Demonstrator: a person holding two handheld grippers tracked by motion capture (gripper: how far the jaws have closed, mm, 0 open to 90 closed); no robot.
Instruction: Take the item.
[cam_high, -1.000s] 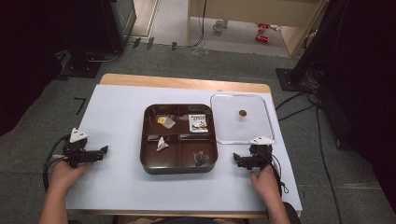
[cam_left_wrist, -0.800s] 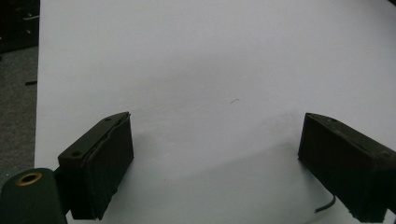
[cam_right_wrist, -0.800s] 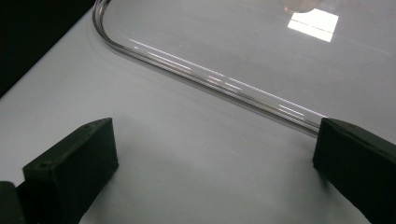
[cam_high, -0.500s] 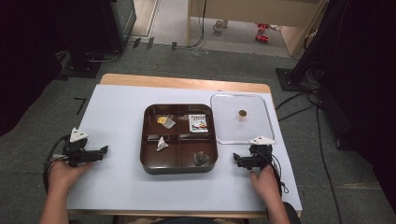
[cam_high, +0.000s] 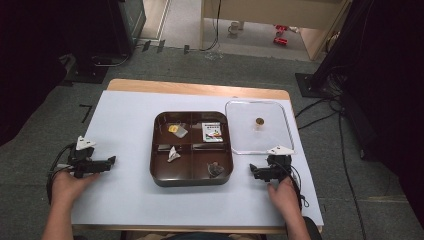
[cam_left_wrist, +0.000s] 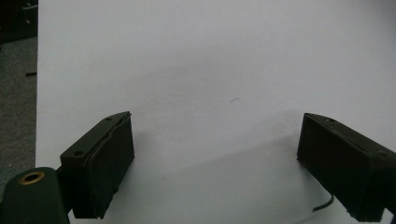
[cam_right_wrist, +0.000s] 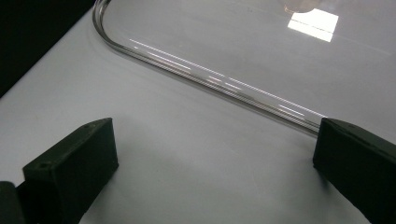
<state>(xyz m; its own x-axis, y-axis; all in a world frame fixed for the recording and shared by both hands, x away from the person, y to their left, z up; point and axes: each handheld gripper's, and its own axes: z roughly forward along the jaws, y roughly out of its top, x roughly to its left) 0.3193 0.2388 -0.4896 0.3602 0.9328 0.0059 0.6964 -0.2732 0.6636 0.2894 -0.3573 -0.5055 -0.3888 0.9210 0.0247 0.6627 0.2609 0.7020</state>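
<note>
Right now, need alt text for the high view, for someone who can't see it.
A person rests two open grippers on a white table cover, the left gripper and right gripper flanking a dark brown four-compartment tray holding small items. A clear lid lies flat right of the tray.

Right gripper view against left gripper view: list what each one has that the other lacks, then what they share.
Right gripper view alone: the curved rim of the clear lid lying on the sheet, just past the jaw tips. Left gripper view alone: a strip of grey floor beyond the sheet's edge. Shared: the white table cover, and a pair of black jaws standing wide apart with nothing between them, on the right gripper and the left gripper.
</note>
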